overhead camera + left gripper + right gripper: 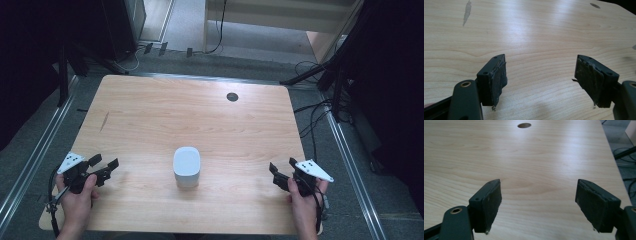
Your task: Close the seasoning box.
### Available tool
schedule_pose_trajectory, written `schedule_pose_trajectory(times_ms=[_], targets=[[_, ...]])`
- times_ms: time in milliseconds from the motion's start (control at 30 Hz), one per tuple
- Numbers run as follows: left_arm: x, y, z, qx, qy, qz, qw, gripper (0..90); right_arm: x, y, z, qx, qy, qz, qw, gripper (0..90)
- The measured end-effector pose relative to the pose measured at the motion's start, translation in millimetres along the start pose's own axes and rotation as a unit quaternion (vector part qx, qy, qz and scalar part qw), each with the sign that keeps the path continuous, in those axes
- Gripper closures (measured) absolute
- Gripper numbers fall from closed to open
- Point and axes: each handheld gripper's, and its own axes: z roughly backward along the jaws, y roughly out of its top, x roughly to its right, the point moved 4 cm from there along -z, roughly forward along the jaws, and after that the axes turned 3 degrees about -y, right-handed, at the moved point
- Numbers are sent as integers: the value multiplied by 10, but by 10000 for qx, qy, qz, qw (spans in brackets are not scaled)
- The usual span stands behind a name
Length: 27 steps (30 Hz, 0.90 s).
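A small white rounded box (187,167) stands upright near the middle of the wooden table (150,115), toward its front edge. My left gripper (104,163) is held at the front left of the table, well left of the box, open with nothing between its jaws. In the left gripper view the gripper (540,80) has its jaws spread wide over bare wood. My right gripper (283,170) sits at the front right, well right of the box, also open and empty. The right gripper view has the gripper (537,203) with jaws wide apart above the tabletop.
A round dark cable hole (232,97) lies near the table's far edge, also seen as the hole (524,125). A dark streak (104,121) marks the left side of the wood. Cables (312,120) and stand legs lie on the floor around the table.
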Motion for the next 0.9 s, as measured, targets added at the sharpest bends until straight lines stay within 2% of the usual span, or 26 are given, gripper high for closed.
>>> schedule_pose_trajectory(times_ms=[133, 167, 200, 367, 700, 900], targets=[[1, 0, 0, 1, 18, -4, 10000, 265, 155, -108, 76, -63, -119, -78, 9999, 218], [1, 0, 0, 1, 18, -4, 10000, 265, 155, -108, 76, -63, -119, -78, 9999, 218], [0, 0, 1, -4, 20, -15, 10000, 265, 222, -152, 115, -90, -171, -98, 9998, 219], [2, 0, 2, 14, 34, 2, 10000, 266, 339, -243, 197, -87, -251, -173, 9995, 222], [-7, 0, 5, 35, 8, 26, 10000, 267, 412, -386, 254, -132, -262, -199, 9994, 221], [-15, 0, 9, 29, -11, 50, 10000, 267, 429, -391, 295, 13, -179, -246, 9995, 222]])
